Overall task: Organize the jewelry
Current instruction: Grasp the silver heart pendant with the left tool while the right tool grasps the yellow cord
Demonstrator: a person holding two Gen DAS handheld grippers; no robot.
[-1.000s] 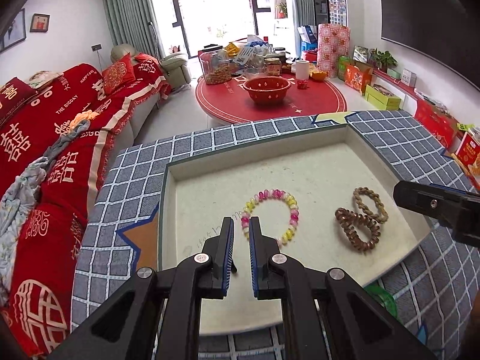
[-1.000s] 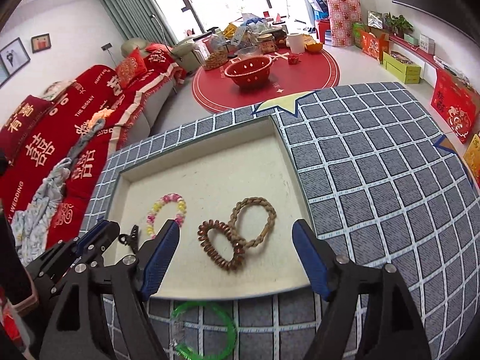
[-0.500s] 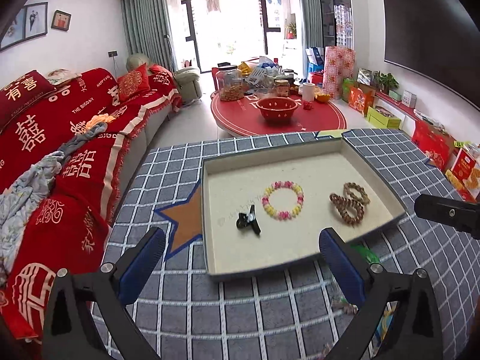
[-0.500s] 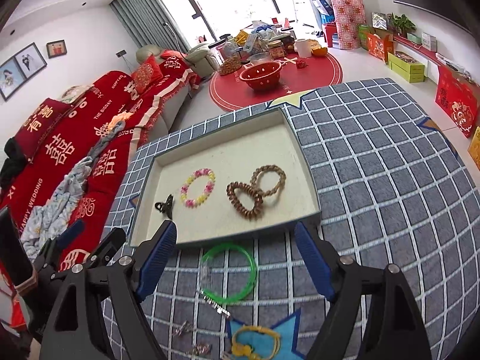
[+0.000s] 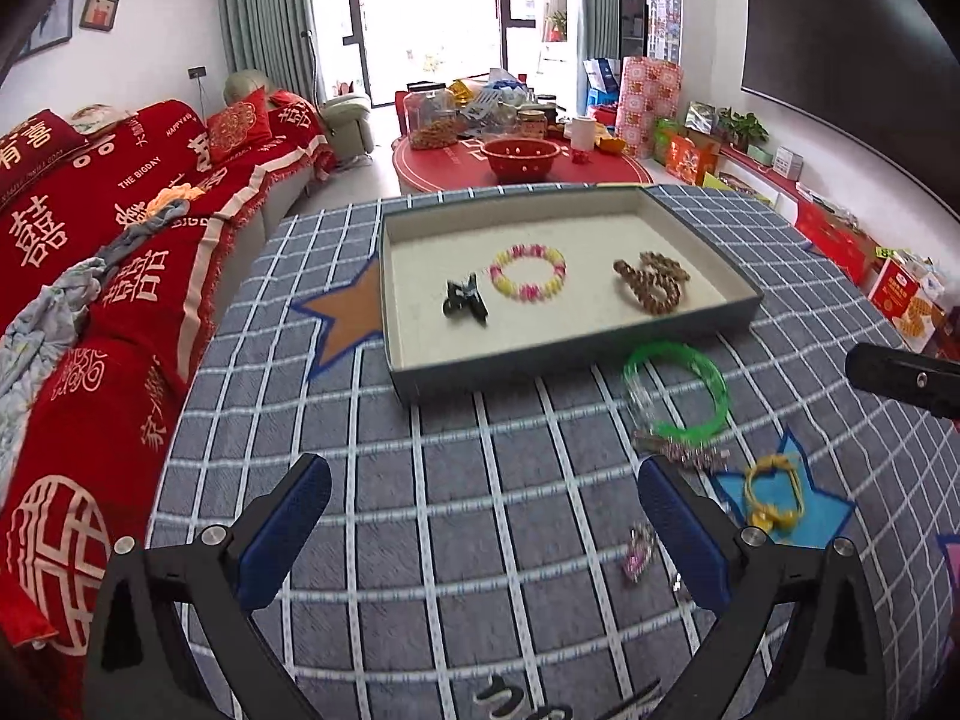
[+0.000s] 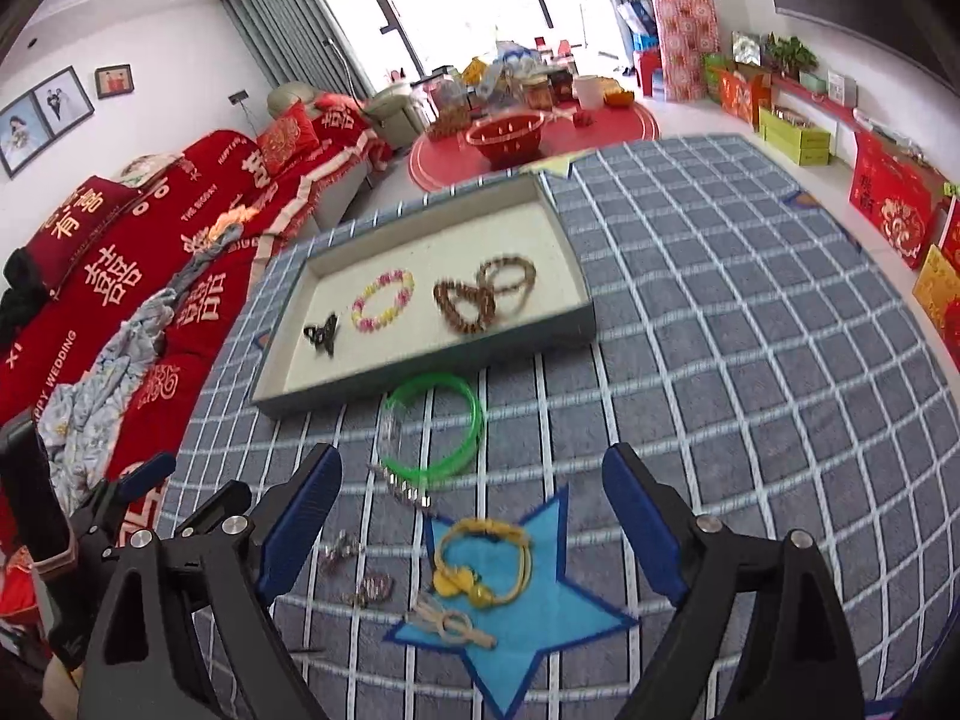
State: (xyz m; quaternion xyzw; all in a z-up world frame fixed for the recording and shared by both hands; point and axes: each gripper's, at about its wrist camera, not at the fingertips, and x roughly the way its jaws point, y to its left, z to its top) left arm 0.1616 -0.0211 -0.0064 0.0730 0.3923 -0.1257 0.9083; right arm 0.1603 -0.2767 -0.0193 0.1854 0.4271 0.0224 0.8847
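A shallow grey tray [image 5: 576, 354] [image 6: 432, 378] on the checked cloth holds a black hair claw [image 5: 463, 300] [image 6: 321, 333], a pink-and-yellow bead bracelet [image 5: 528, 272] [image 6: 383, 300] and two brown bead bracelets [image 5: 653, 283] [image 6: 483, 294]. In front of the tray lie a green bangle [image 5: 678, 393] [image 6: 432, 423], a sparkly clip [image 6: 408, 487], a yellow bracelet [image 5: 774, 495] [image 6: 483, 561] and small pink pieces [image 5: 639, 552] [image 6: 354, 570]. My left gripper [image 5: 486, 531] is open and empty above bare cloth. My right gripper [image 6: 471, 525] has its jaws opening, the yellow bracelet lying untouched between them.
A beige hair tie [image 6: 450, 624] lies on the blue star near the right gripper. A red sofa [image 5: 102, 252] runs along the left edge of the table. Beyond the tray stands a red round table [image 5: 522, 159] with a bowl and jars.
The left gripper opened, leaving the black hair claw in the tray, and drew back toward the near edge. The right gripper also drew back from the tray, bringing the loose jewelry into view.
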